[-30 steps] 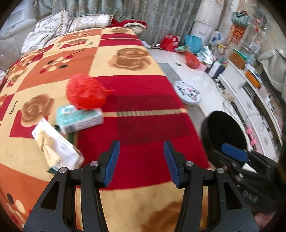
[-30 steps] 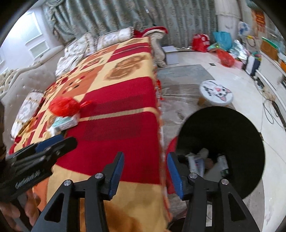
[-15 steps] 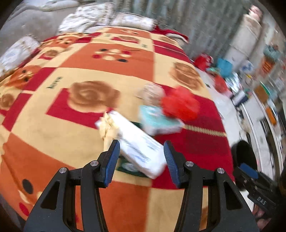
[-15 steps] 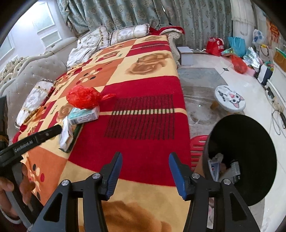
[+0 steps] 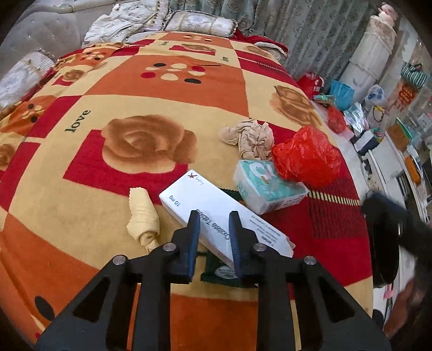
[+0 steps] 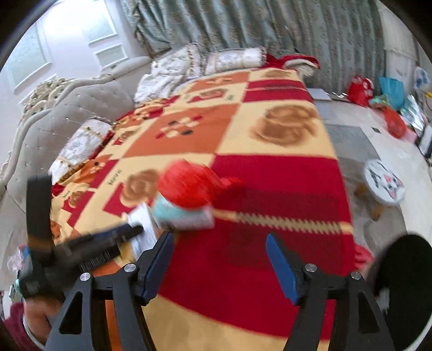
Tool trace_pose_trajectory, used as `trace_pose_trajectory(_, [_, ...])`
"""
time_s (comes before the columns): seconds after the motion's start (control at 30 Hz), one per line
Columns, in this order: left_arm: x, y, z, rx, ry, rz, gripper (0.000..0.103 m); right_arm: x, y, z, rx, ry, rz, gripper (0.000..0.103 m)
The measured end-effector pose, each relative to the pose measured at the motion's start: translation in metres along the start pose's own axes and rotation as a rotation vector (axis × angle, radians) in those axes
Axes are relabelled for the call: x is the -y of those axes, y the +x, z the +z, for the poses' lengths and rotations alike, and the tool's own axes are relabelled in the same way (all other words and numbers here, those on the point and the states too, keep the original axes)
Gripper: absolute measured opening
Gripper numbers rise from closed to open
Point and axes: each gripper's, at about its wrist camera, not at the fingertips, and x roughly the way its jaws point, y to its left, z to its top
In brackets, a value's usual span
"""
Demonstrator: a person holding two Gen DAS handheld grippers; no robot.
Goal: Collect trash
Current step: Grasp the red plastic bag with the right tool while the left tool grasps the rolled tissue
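Observation:
A long white tablet box [image 5: 205, 205] lies on the patterned blanket [image 5: 135, 94]. My left gripper [image 5: 213, 218] has its fingers on either side of the box's near half, jaws narrowed around it. Beside it lie a teal tissue pack [image 5: 267, 189], a crumpled red plastic bag [image 5: 305, 156], a beige crumpled cloth [image 5: 251, 137], a yellow wrapper [image 5: 143, 216] and a dark green packet [image 5: 221, 270] under the box. My right gripper [image 6: 218, 240] is open and empty above the blanket's red part, near the blurred red bag [image 6: 189, 186] and tissue pack [image 6: 183, 216].
A black trash bin [image 6: 405, 283] stands off the bed's right edge, also seen in the left wrist view [image 5: 383, 243]. A cat-face stool [image 6: 383, 183] and bags [image 6: 361, 89] are on the floor. Pillows [image 5: 199, 23] lie at the far end.
My left gripper swung from the bin side to the trash pile and narrowed its jaws around the white box. My right gripper moved left away from the bin, toward the red bag.

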Motion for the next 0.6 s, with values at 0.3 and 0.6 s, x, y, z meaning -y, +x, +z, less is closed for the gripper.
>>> trace_pose_trajectory(0.3, [-0.004, -0.009, 0.003, -0.006, 0.022, -0.071, 0.007, -0.014, 0.07, 0.031, -0.064, 0.013, 0.005, 0.05])
trace_pose_trajectory(0.6, [-0.009, -0.028, 0.006, 0.018, 0.022, -0.113, 0.006, 0.002, 0.017, 0.006, 0.011, -0.035, -0.021, 0.022])
